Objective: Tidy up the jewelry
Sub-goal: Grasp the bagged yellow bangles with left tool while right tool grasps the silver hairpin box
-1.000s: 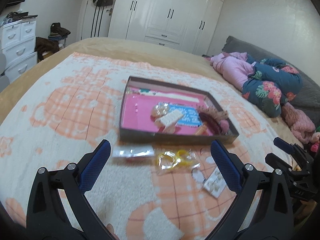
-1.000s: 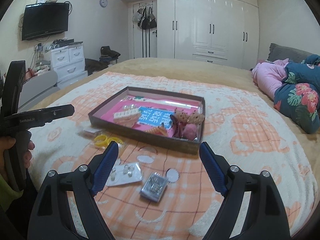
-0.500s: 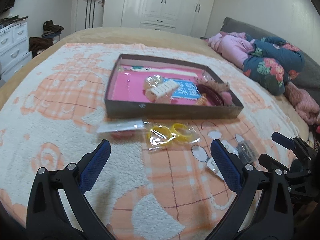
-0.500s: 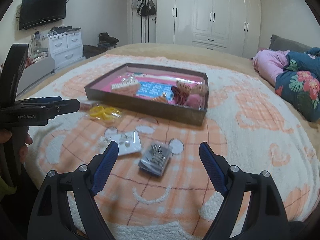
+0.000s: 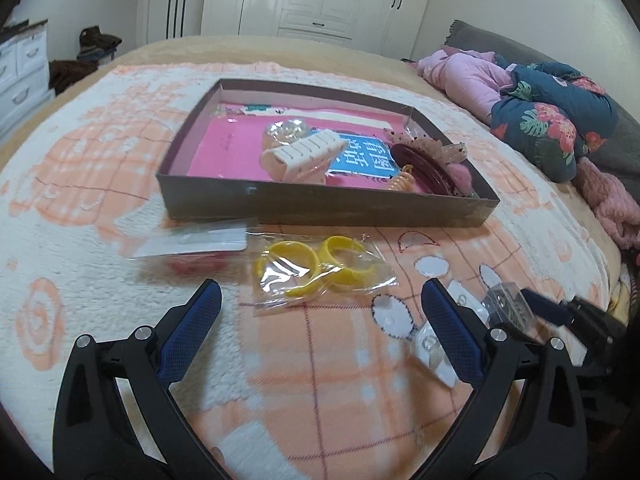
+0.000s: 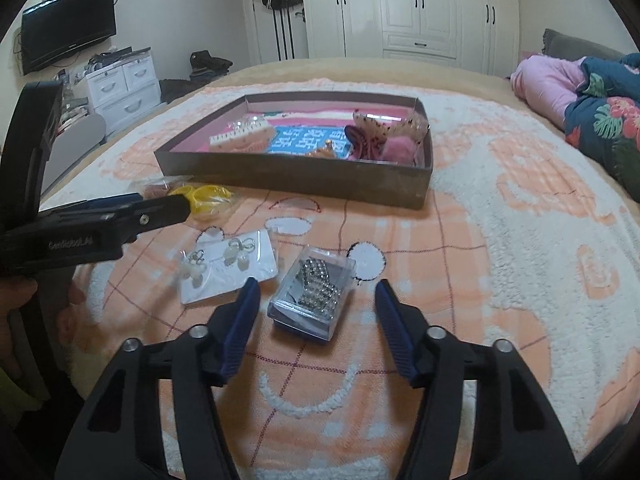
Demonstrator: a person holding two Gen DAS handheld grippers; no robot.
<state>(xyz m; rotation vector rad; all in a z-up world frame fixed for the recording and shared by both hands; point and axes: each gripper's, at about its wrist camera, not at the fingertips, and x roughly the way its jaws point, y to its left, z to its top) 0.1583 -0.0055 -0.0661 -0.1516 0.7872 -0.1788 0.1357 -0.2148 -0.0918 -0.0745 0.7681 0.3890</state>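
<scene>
right tool (image 6: pixel 316 300) is closing in around the clear box of sparkly jewelry (image 6: pixel 314 294) lying on the bed blanket (image 6: pixel 500 248), not gripping it; left tool (image 5: pixel 320 304) is hanging wide open over bagged yellow rings (image 5: pixel 316 270)

Both grippers have come down closer to the bed. The right gripper (image 6: pixel 316 300) now has its jaws closing around the clear case of rhinestones (image 6: pixel 314 292), pads not yet touching it.
</scene>
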